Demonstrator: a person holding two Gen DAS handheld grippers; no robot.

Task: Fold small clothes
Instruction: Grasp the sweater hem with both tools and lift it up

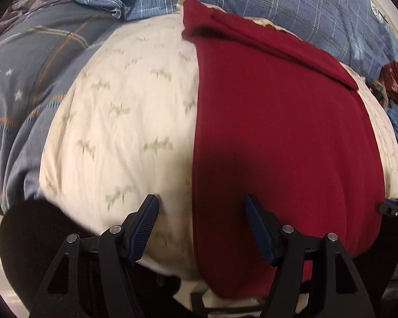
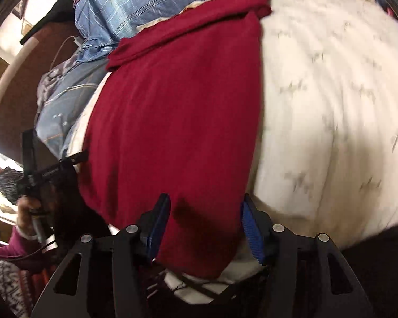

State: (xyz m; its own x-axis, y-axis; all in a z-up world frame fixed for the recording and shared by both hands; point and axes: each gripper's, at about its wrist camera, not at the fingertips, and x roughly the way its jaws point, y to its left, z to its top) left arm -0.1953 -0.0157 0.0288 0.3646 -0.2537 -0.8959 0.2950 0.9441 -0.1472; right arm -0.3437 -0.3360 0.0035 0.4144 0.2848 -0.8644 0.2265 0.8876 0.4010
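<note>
A dark red garment (image 1: 278, 132) lies flat on a cream patterned cloth (image 1: 119, 119), with its far end folded over. It also shows in the right wrist view (image 2: 177, 122). My left gripper (image 1: 201, 204) is open and straddles the garment's near left edge. My right gripper (image 2: 205, 204) is open over the garment's near right corner, its jaws on either side of the cloth. The left gripper (image 2: 74, 159) shows at the garment's left edge in the right wrist view.
Blue plaid bedding (image 1: 278, 5) lies beyond the cream cloth (image 2: 331, 106). Blue-grey bedding with stars (image 1: 26, 79) lies to the left. A white cable (image 2: 63, 45) runs by a brown surface at left. The person's hand (image 2: 26, 212) holds the left gripper's handle.
</note>
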